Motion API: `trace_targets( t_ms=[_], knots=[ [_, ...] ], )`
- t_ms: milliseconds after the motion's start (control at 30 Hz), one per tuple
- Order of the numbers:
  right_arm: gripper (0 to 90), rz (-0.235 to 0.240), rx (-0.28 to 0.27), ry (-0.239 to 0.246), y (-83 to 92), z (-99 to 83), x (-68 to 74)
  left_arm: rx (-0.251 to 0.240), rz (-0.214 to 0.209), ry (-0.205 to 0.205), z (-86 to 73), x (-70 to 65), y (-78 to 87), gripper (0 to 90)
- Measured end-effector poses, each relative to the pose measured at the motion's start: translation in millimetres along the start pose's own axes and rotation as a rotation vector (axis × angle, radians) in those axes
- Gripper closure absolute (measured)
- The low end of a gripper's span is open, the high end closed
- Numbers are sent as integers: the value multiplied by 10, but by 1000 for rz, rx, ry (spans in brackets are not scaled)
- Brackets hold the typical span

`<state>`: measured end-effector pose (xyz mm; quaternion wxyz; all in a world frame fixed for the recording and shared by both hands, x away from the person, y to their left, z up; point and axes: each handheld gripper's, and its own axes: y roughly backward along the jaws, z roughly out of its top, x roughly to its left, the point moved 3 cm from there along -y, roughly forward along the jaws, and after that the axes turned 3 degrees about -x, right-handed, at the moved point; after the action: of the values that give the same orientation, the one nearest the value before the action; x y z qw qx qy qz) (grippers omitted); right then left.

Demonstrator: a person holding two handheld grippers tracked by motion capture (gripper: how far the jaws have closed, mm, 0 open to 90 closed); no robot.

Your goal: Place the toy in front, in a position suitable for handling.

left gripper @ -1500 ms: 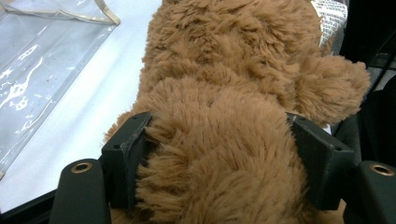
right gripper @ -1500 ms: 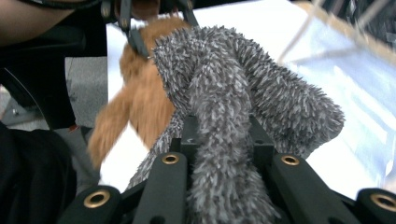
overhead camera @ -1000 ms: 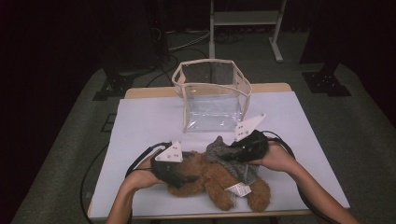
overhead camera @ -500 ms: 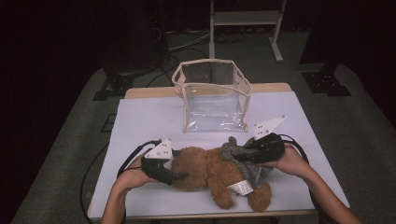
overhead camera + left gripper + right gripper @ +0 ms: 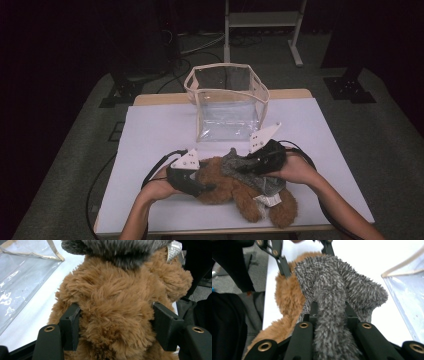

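While my left gripper (image 5: pixel 113 322) has just been closing its jaws, it now pinches the fuzzy body of the brown plush toy (image 5: pixel 120 302), pads sunk into the fur on both sides. My right gripper (image 5: pixel 329 312) is clamped on a fold of the grey plush garment (image 5: pixel 337 290) that drapes over the toy's upper half, the grey pile bulging up between the jaws.

From the high view, both toy (image 5: pixel 235 192) and garment (image 5: pixel 240 162) lie together on the white table (image 5: pixel 150 135), near my edge, with my left gripper (image 5: pixel 202 186) at one end and my right gripper (image 5: pixel 250 167) at the other. The clear plastic bag (image 5: pixel 227 102) stands open and upright farther back, apart from the toy and holding nothing I can see.

I judge this an early stage: both grips are secured, but the grey piece is still on the toy and nothing has gone into the bag. What remains, I think, is lifting or separating them and carrying them over to the bag.
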<state>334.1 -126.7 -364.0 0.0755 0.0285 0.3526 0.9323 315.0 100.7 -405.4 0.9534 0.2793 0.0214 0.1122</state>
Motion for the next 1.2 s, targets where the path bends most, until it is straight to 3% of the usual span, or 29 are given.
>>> trace_targets(
  t_ms=[267,433,533,667,867,967,1200],
  knots=[
    [748,-23,-23,-48,266,-246,-38,-4,6,-7,22,-16,-17,326],
    [746,-38,-34,-29,390,-108,24,2,2,-18,63,-18,-63,326],
    [742,-26,-40,3,326,64,56,-2,7,-27,90,-29,-93,326],
    [739,2,-31,21,110,230,76,-17,10,-29,97,-28,-116,325],
    [733,51,-14,14,-173,229,70,-35,6,-21,84,-26,-125,320],
    [731,53,-31,-5,-145,151,69,-45,0,-13,73,-41,-124,302],
    [727,7,-35,-25,57,-113,127,-54,9,-12,54,-69,-102,282]
  ],
)
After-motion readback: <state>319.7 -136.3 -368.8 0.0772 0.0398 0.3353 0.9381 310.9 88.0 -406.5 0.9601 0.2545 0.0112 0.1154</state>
